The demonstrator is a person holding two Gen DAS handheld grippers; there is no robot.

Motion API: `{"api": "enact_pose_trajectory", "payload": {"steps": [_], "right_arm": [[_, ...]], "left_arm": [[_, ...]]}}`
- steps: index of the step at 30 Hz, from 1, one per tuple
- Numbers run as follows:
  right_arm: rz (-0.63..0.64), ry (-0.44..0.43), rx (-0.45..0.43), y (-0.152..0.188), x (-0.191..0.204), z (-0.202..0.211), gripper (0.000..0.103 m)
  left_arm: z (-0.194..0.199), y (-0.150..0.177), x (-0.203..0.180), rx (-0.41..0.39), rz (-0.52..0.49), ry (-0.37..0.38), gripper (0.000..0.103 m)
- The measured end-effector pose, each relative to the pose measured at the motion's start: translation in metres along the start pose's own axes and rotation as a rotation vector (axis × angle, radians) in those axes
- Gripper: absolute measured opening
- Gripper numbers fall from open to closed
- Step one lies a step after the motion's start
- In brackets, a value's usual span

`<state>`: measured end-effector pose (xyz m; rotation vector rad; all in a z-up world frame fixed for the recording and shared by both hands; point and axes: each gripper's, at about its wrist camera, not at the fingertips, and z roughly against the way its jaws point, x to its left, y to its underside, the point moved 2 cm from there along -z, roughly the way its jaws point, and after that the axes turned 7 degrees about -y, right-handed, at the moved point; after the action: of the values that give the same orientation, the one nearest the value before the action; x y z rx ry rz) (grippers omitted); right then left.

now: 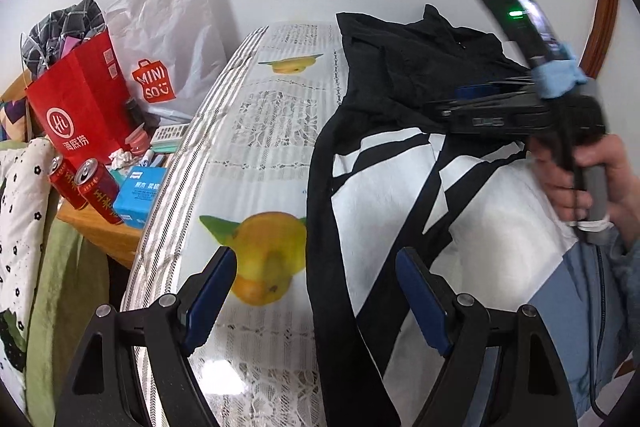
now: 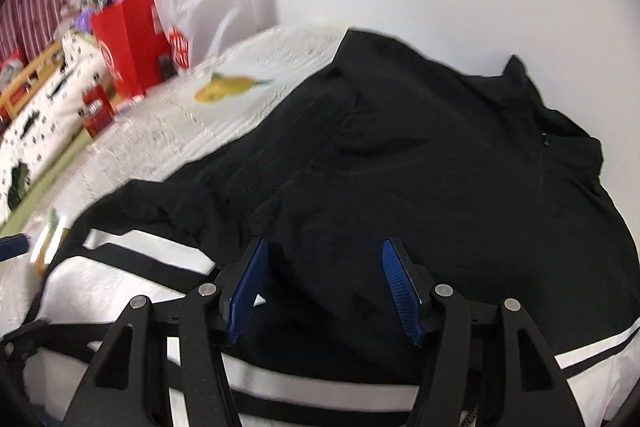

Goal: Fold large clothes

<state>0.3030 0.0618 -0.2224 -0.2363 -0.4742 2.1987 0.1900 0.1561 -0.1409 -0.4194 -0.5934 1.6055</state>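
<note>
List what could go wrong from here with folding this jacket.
1. The jacket lies bunched, its collar against the wall; a fold now may lock in creases.
2. The right gripper is open above black fabric; it could pinch two layers at once.
3. The left gripper straddles the jacket's edge over the glossy tablecloth; pulling might slide the garment towards the red cans.

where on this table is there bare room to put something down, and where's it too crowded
Bare cloth shows on the tablecloth, between the black and white jacket and the table's striped left edge, up to the wall. Crowded: the side surface beyond that edge, with the red bag, soda cans, blue box and white bag. The jacket covers the right side.
</note>
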Motion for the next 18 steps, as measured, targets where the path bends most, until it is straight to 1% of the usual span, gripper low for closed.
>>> {"api": "enact_pose_trajectory", "payload": {"steps": [2,4,5,6,7,8,9,10,11,14,15,16,18], "right_arm": [[-0.004,0.009,0.019,-0.004,0.004,-0.013,0.059],[0.002,0.011,0.019,-0.008,0.007,-0.021,0.059],[0.002,0.017,0.014,-0.011,0.006,-0.022,0.058],[-0.001,0.02,0.007,-0.013,0.006,-0.024,0.053],[-0.002,0.007,0.0,-0.012,0.006,-0.022,0.029],[-0.006,-0.02,-0.002,-0.013,0.007,-0.021,0.009],[-0.022,-0.026,-0.005,-0.014,0.005,-0.018,0.009],[-0.041,-0.025,-0.018,-0.014,0.002,-0.012,0.005],[-0.072,-0.033,-0.053,-0.015,-0.004,0.002,0.003],[-0.165,-0.047,-0.194,-0.012,-0.032,0.055,0.003],[-0.208,-0.042,-0.25,-0.008,-0.047,0.08,0.003],[-0.236,-0.034,-0.289,-0.004,-0.059,0.098,0.003],[-0.309,0.019,-0.382,0.012,-0.095,0.144,0.003]], "left_arm": [[0.002,0.0,-0.001,-0.003,-0.005,-0.001,0.081],[0.003,0.0,-0.004,-0.004,-0.01,-0.004,0.081],[0.003,0.0,-0.005,-0.004,-0.011,-0.005,0.081],[0.002,-0.001,-0.007,-0.003,-0.013,-0.008,0.081],[0.002,-0.001,-0.008,-0.001,-0.013,-0.012,0.081],[0.001,-0.002,-0.009,0.0,-0.013,-0.016,0.081],[0.0,-0.003,-0.01,0.0,-0.011,-0.023,0.081],[-0.001,-0.004,-0.01,-0.001,-0.008,-0.031,0.081],[-0.001,-0.004,-0.011,-0.002,-0.005,-0.037,0.081],[-0.002,-0.004,-0.012,0.002,0.009,-0.046,0.081],[-0.002,-0.004,-0.013,0.004,0.015,-0.046,0.081],[-0.002,-0.004,-0.014,0.006,0.019,-0.045,0.081],[0.001,-0.005,-0.018,0.004,0.023,-0.041,0.081]]}}
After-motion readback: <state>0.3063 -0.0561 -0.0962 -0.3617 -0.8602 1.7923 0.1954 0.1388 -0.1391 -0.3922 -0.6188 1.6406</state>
